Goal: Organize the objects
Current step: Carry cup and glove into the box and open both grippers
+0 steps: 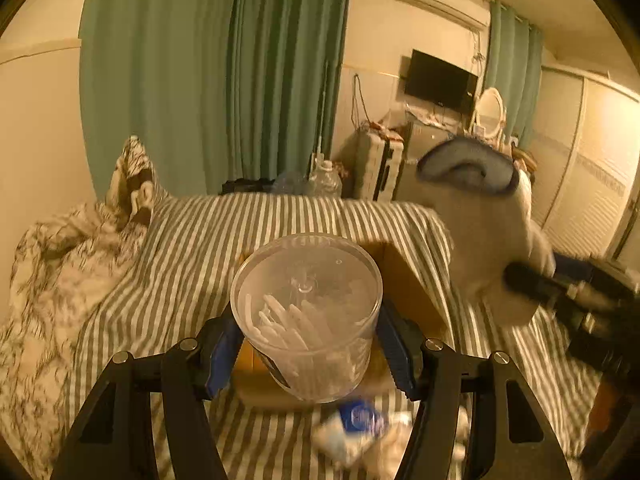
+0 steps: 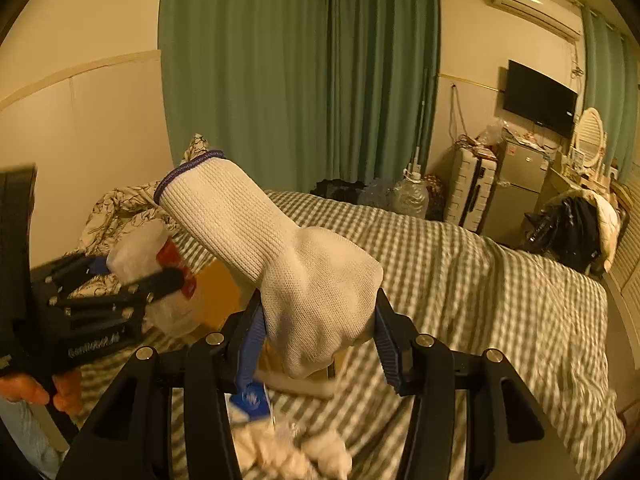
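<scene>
Left gripper: jaws closed on a clear plastic jar, blue pads pressed to its sides. The jar is held upright above an open cardboard box resting on the striped bed; white sticks lie inside the jar, their kind unclear. Right gripper: jaws closed on a white knit glove, clamped at its finger end, with the blue-edged cuff pointing up and to the left. In the left wrist view the glove hangs to the right of the jar, near it but apart, above the bed's right side. In the right wrist view the left gripper appears at the left with the jar, a bare hand showing beneath it. Below both grippers, on the bed in front of the box, lies a blurred heap of white items with a blue label; contents cannot be made out.
</scene>
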The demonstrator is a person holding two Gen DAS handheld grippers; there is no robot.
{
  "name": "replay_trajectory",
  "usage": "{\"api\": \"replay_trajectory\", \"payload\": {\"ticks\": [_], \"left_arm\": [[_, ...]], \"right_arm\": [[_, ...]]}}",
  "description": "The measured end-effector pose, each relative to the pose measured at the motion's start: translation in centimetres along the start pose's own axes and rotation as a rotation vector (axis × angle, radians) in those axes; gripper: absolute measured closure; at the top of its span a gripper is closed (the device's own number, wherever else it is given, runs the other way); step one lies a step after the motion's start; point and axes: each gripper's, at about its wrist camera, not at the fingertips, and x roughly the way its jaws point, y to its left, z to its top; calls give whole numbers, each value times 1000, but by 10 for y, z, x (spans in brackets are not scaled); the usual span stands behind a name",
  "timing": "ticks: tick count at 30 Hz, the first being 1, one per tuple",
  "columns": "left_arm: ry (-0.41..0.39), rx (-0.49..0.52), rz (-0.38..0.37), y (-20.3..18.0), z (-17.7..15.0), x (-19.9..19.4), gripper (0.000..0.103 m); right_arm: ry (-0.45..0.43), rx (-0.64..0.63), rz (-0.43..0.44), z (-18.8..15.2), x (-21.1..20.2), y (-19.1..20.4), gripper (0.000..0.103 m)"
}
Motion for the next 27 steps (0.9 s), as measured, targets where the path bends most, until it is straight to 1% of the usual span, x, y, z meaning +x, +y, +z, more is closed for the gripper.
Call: {"api": "replay_trajectory", "payload": {"ticks": [3,6,10,11,13,15,17,19,20,21,23,26,27], "left_arm": [[-14,14,17,2,20,27,39],[-7,23,30,6,27,58,39],[28,35,48,16,14,99,39],[40,35,47,18,11,105,39],[68,26,35,23,3,119,39],[96,21,8,27,-4,130,38],[96,30,-11,26,-7,133,36],[90,52,-23,22,-8,132,28],[81,61,-22,20,-8,129,20],[68,68,-16,17,-9,125,16],[51,79,-13,15,-11,117,10],[40,66,-6,15,-10,101,9],[35,56,0,16,-10,92,5]], "right_arm": [[11,1,17,14,30,3,54],[29,20,41,20,63,2,54],[64,68,80,14,104,-6,54],[70,77,90,9,110,-7,52],[89,98,106,0,122,-11,50],[105,112,108,-5,133,-16,49],[108,129,109,-8,136,-21,39],[98,143,98,-8,134,-24,34],[94,146,92,-7,133,-25,32],[86,148,82,-6,129,-26,31],[72,147,71,-5,122,-28,28],[45,143,57,-3,98,-26,24],[36,140,54,-2,89,-27,24]]}}
